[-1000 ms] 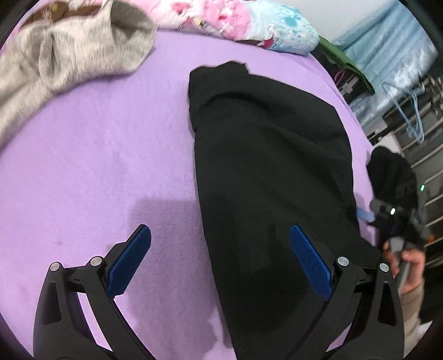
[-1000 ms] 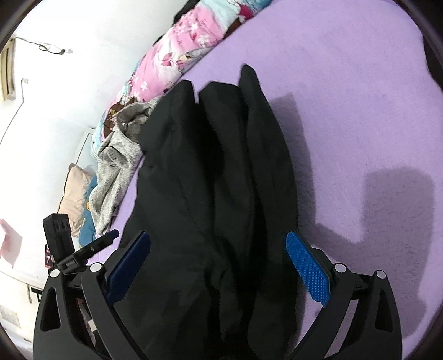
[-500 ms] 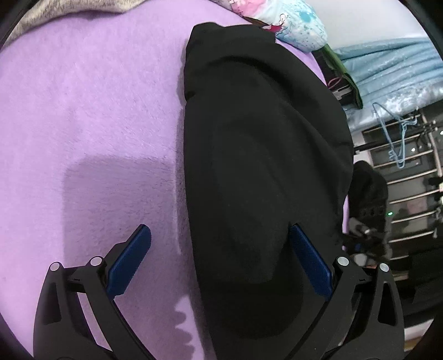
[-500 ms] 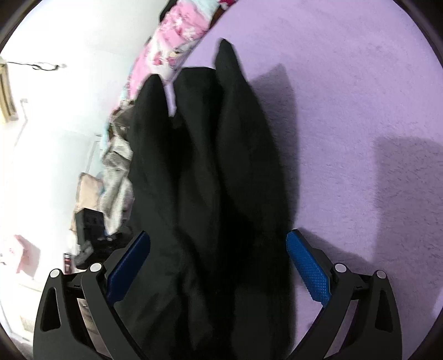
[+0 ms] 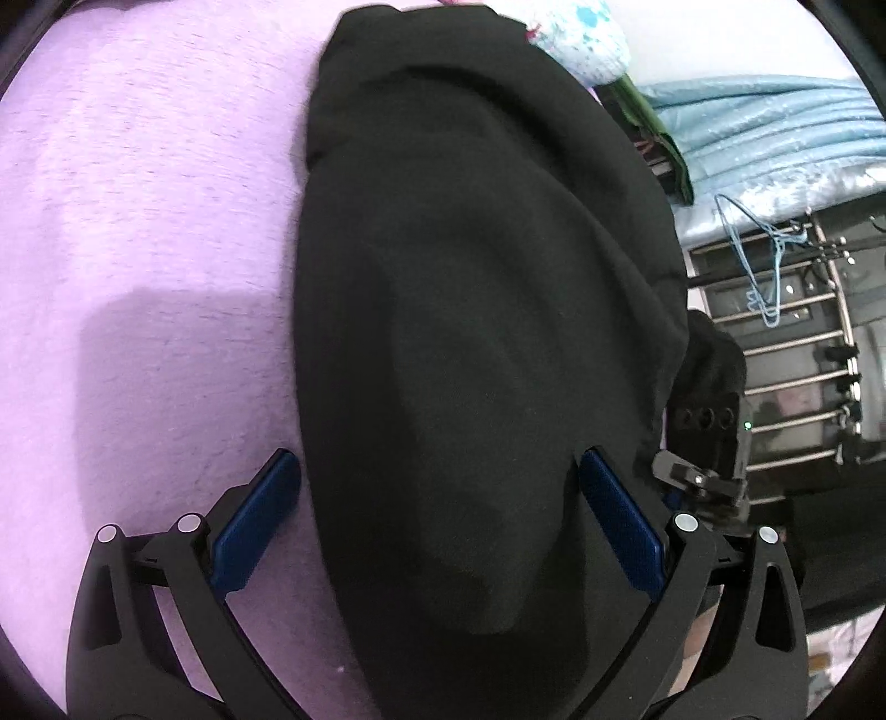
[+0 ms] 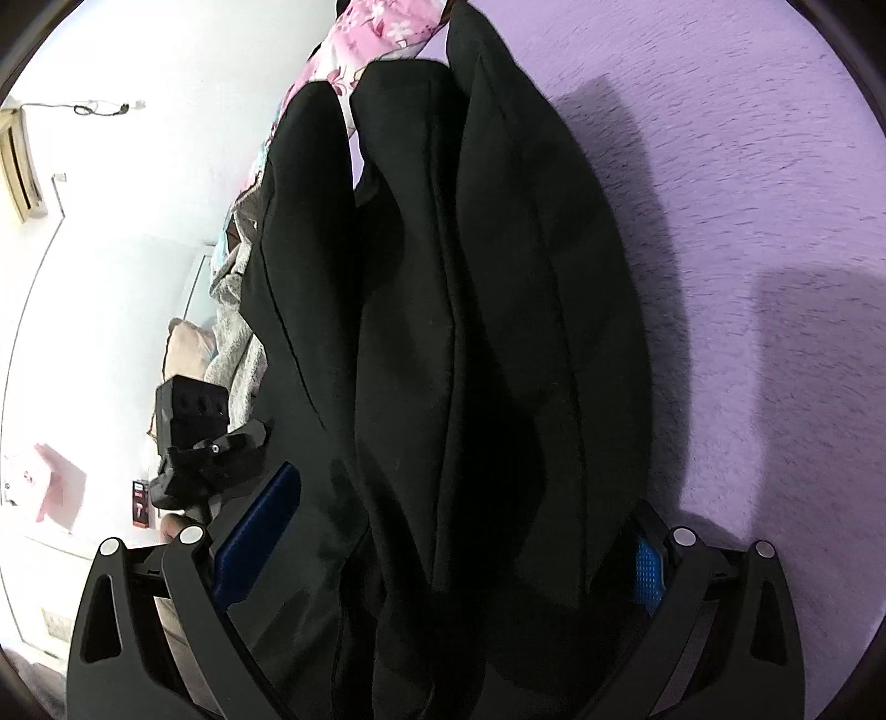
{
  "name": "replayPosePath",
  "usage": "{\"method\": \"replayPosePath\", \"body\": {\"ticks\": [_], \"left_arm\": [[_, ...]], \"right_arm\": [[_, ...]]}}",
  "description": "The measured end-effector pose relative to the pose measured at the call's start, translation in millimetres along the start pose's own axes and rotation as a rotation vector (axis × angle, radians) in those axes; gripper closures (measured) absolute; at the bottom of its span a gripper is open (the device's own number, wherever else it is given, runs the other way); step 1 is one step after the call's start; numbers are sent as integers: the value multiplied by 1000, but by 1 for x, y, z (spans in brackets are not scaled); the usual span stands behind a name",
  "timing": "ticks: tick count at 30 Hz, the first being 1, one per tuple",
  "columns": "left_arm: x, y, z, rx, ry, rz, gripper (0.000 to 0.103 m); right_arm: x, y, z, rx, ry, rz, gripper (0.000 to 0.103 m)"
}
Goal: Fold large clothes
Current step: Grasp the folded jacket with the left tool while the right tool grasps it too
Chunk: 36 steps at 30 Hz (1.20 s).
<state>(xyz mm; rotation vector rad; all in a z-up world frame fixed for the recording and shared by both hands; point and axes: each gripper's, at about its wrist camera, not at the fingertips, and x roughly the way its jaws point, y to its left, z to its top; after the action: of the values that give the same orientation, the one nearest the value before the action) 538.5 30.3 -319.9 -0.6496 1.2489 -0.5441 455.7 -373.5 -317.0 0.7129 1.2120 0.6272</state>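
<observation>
A large black garment lies lengthwise on the purple bed cover, folded into a long band. My left gripper is open, low over the near end, its blue pads on either side of the cloth. In the right wrist view the same garment shows several long folds and fills the space between the fingers of my open right gripper. The right gripper also shows in the left wrist view, beside the garment's right edge. The left gripper shows in the right wrist view.
A pink and blue floral quilt lies at the far end of the bed. A grey fleece garment and a pillow lie at the left. A metal rack with a blue hanger stands beside the bed.
Both grippers have moved forward and down onto the near end of the black garment, which now fills both views. Both stay open.
</observation>
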Motion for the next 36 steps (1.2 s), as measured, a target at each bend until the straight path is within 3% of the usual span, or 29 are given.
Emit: {"method": "replayPosePath", "body": {"ticks": [2,6,8,10,13,18,24,36], "left_arm": [[5,-5,1,4,16,-29,7],[15,-8,1,15,58,-51,21],[19,-8,1,14,68,-58,24],[19,-7,1,14,74,-61,31],[19,-11,1,28,70,-56,42],[6,-13,-2,26,48,-94,60],[-11,-32,-4,39,25,-110,70],[-54,-118,-21,136,-14,-150,72]], "right_arm": [[4,4,-4,-26,9,14,5],[10,10,-8,-66,39,-4,8],[11,6,-9,-52,47,-8,24],[9,2,-10,-40,62,44,49],[9,-1,-10,-19,63,95,63],[2,11,-12,-41,54,133,76],[-13,31,-15,-78,36,155,80],[-79,89,-37,-196,-60,210,81]]}}
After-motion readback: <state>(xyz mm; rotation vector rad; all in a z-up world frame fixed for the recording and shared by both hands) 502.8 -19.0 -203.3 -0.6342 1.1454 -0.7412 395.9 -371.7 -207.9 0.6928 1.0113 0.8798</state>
